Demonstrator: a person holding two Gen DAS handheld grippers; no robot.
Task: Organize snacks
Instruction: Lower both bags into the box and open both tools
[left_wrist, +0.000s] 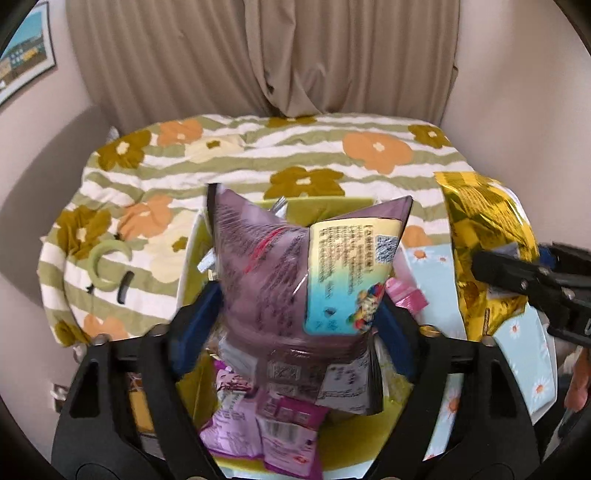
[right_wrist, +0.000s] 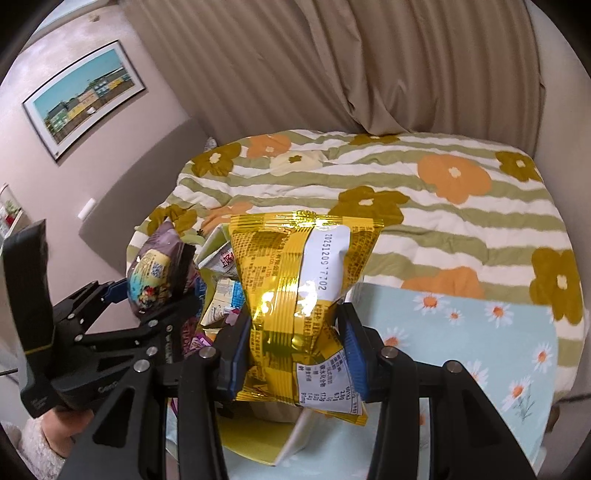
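Observation:
My left gripper (left_wrist: 297, 325) is shut on a purple snack bag (left_wrist: 295, 273) with a blue and yellow label, held upright over a yellow-green box (left_wrist: 340, 428) of pink and purple snack packs (left_wrist: 258, 424). My right gripper (right_wrist: 295, 347) is shut on a gold foil snack bag (right_wrist: 299, 295), held above the box's edge (right_wrist: 255, 443). In the right wrist view the left gripper (right_wrist: 155, 295) with the purple bag (right_wrist: 155, 273) is at the left. In the left wrist view the gold bag (left_wrist: 484, 236) and the right gripper's black fingers (left_wrist: 535, 280) are at the right.
The boxes sit on a bed with a green-striped flower blanket (left_wrist: 295, 155). A light blue daisy-print box (right_wrist: 461, 347) lies right of the yellow-green one. A green ring (left_wrist: 107, 262) lies on the blanket at left. Beige curtains (left_wrist: 258, 55) hang behind, walls on both sides.

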